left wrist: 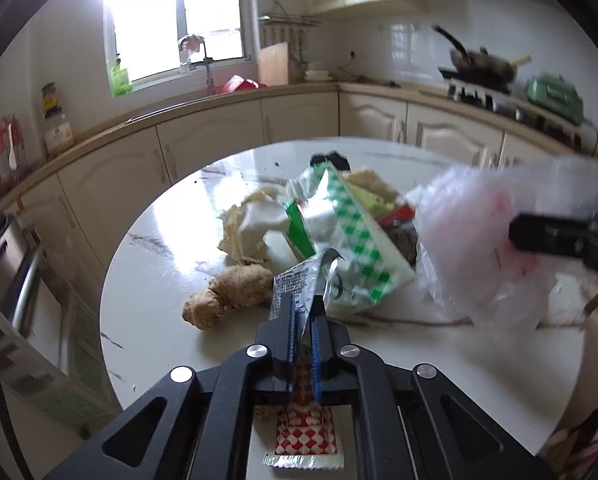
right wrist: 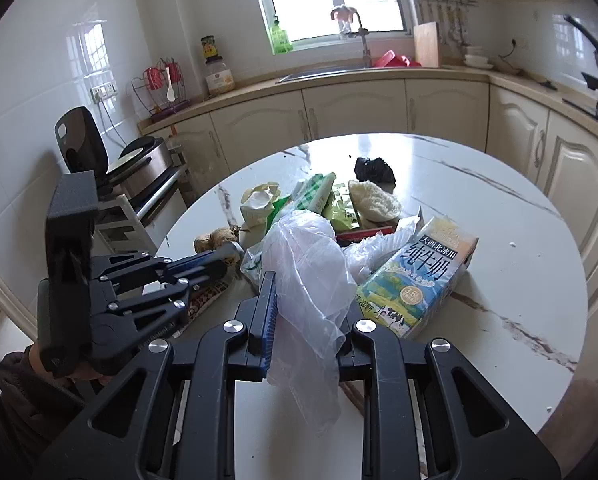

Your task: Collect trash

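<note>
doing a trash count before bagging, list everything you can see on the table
plastic bag: one, clear, held up at the near edge
snack wrapper: one, silver, in the left jaws
milk carton: one, blue and green, lying right of the bag
ginger root: one, tan, left of the pile
crumpled paper: one, cream, behind the ginger
checked wrapper: one, green and white, mid pile
black wad: one, far side
sachet: one, red and white, near edge
table: one, white marble, round
left gripper: shut on the snack wrapper
right gripper: shut on the plastic bag

Red-checked foil sachet [left wrist: 299,376] upright, pinched; clear plastic bag [right wrist: 311,280] draped, held; wrappers, milk carton [right wrist: 419,276] heaped on surface [right wrist: 519,280].
</note>
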Motion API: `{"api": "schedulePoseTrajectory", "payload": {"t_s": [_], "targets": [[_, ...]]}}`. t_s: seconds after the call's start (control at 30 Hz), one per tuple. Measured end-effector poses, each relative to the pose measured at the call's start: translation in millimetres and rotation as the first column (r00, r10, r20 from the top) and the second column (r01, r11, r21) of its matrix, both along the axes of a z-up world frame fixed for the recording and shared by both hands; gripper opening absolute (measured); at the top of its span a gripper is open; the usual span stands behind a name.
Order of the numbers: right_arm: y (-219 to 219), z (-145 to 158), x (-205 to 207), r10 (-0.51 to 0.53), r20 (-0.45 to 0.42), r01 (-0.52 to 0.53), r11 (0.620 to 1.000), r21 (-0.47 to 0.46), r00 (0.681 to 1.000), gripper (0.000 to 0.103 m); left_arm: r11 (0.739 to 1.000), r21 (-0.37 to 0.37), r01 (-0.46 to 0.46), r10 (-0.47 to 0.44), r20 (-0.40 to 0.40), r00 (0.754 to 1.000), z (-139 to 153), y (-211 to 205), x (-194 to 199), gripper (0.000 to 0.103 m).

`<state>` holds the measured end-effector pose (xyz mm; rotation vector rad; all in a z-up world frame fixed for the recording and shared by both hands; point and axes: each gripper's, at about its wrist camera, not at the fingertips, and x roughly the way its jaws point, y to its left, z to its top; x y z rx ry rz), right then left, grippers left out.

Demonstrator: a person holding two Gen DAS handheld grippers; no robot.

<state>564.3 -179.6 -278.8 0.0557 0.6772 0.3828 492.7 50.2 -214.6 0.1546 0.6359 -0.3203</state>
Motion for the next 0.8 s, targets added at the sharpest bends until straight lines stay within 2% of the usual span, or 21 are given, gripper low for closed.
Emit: {"api": "schedulePoseTrajectory", "payload": {"t_s": [0.1, 0.27, 0.3, 0.4, 0.43, 0.47, 0.5, 0.57, 0.6, 0.63, 0.7, 0.8], "targets": [[1.0, 9.9, -6.2, -0.006, 0.031, 0.006, 1.0, -0.001, 1.0, 0.02, 0.995, -0.096, 0.006, -0.005, 0.01, 1.0, 13.4, 13.5, -9.8, 0.001], [16.2, 28.5, -14.3, 0.011, 0.065, -0.011, 1.0, -0.009, 0.998, 0.02, 0.985, -0.172, 0.001, 0.009, 0.054, 0.998, 28.4, 41.0, -36.0, 0.001], [21.2, 30.9, -14.9, 0.014, 0.07, -0.013, 1.0, -0.015, 0.997, 0.02, 0.985, -0.175, 0.005, 0.004, 0.049, 0.999, 26.3, 45.3, -36.7, 0.001], [33.0, 32.1, -12.6, 0.015, 0.065, -0.013, 1.0, -0.025, 0.998, 0.02, 0.988, -0.151, -0.04, 0.035, -0.038, 0.999, 8.9, 49.6, -28.2, 0.002], [34.8, 31.4, -12.2, 0.014, 0.061, -0.013, 1.0, -0.018, 0.998, 0.02, 0.987, -0.152, -0.043, 0.034, -0.065, 0.997, 3.9, 49.1, -24.6, 0.008], [35.1, 30.4, -12.2, 0.013, 0.056, -0.012, 1.0, -0.017, 0.998, 0.02, 0.99, -0.135, -0.046, 0.035, -0.082, 0.996, -0.6, 47.1, -23.2, 0.009], [35.6, 29.3, -12.2, 0.009, 0.052, -0.008, 1.0, -0.019, 0.999, 0.02, 0.992, -0.116, -0.046, 0.038, -0.076, 0.996, -3.1, 44.1, -23.9, 0.013], [35.4, 26.1, -12.5, 0.004, 0.044, -0.003, 1.0, -0.028, 0.999, 0.02, 0.993, -0.115, -0.019, 0.013, -0.055, 0.998, -6.5, 38.3, -25.9, 0.028], [34.6, 24.6, -11.7, 0.003, 0.037, -0.001, 1.0, -0.029, 0.999, 0.02, 0.992, -0.127, -0.003, -0.004, -0.057, 0.998, -7.4, 34.9, -26.1, 0.041], [33.8, 23.4, -10.5, 0.001, 0.033, 0.0, 1.0, -0.03, 0.999, 0.02, 0.991, -0.133, 0.007, -0.014, -0.054, 0.998, -8.6, 31.1, -26.5, 0.045], [31.8, 21.4, -8.1, -0.001, 0.027, 0.001, 1.0, -0.031, 1.0, 0.02, 0.993, -0.113, 0.018, -0.025, -0.054, 0.998, -13.6, 23.2, -23.8, 0.046], [27.5, 18.0, -5.4, -0.004, 0.022, 0.005, 1.0, -0.025, 1.0, 0.02, 0.997, -0.077, -0.011, 0.005, -0.07, 0.998, -18.4, 13.8, -2.1, 0.045]]}}
